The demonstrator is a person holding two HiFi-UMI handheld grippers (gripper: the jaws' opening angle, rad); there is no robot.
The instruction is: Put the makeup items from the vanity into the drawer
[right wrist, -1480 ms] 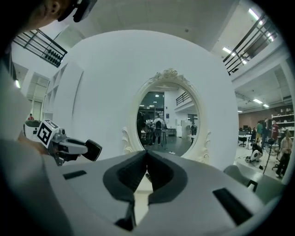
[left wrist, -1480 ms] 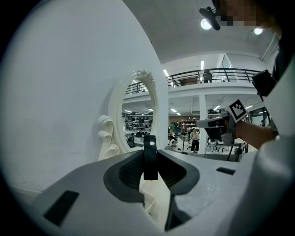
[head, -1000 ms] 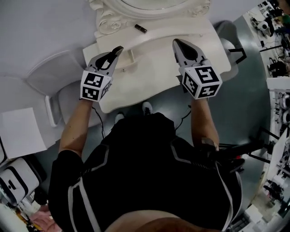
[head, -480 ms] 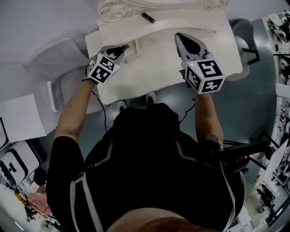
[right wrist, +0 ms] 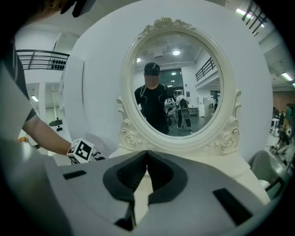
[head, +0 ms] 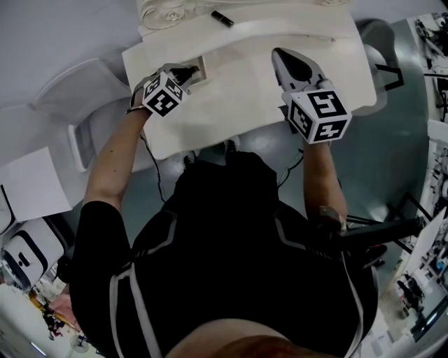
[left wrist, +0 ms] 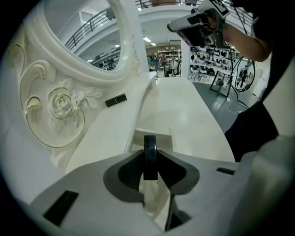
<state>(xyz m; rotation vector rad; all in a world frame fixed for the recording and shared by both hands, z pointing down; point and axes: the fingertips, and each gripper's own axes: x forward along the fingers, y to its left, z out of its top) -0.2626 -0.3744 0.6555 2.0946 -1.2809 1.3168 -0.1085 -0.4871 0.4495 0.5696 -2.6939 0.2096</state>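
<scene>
While left tool (head: 185, 72), arm outstretched, pinches a black disc (left wrist: 150, 159), right tool (head: 283, 57) hovers pressed together.

The left gripper (head: 187, 72) reaches its jaws to a small open drawer (head: 201, 65) at the left of the white bench (head: 231, 98). The right gripper (head: 281, 55) hovers above the bench's right side. A small dark tube (head: 222, 19) lies near the carved mirror base (head: 164, 12).

The thin dark item (left wrist: 150, 156), seen edge-on, cannot be identified.
</scene>
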